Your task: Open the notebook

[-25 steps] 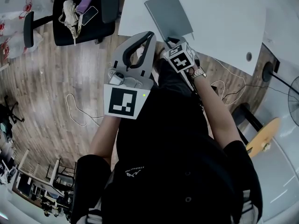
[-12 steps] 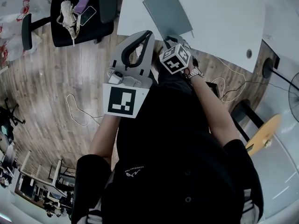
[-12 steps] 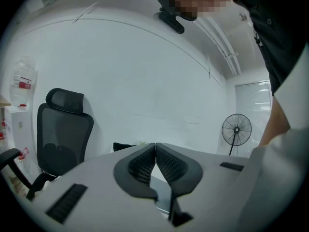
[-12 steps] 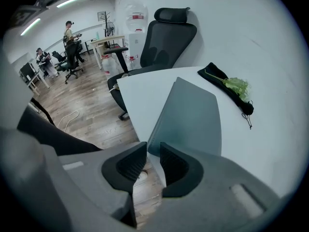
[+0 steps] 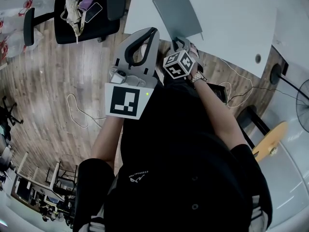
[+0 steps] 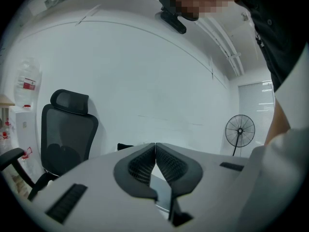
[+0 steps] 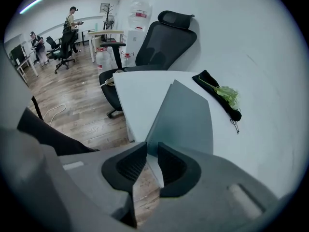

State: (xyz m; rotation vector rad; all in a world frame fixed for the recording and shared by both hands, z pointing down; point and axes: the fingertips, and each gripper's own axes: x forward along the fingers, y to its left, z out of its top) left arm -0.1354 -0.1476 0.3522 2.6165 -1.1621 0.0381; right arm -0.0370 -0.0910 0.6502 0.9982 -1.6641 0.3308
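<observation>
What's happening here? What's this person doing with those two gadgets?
A person stands at a white table holding a gripper in each hand. The right gripper, its jaws just opened with nothing between them, points at the near corner of a closed grey notebook. The left gripper is held aside, shut.

Open-plan office. White desk (image 5: pixel 231 23) on wood-look floor (image 5: pixel 58 81), with a black mesh office chair (image 7: pixel 164 37) with headrest pulled up to it. More desks (image 7: pixel 104 33) and swivel chairs further down the room, people (image 7: pixel 72 16) among them. Water-cooler bottle (image 7: pixel 139 9) by the wall, ceiling strip lights (image 7: pixel 31 5), pedestal fan (image 6: pixel 240 129).
</observation>
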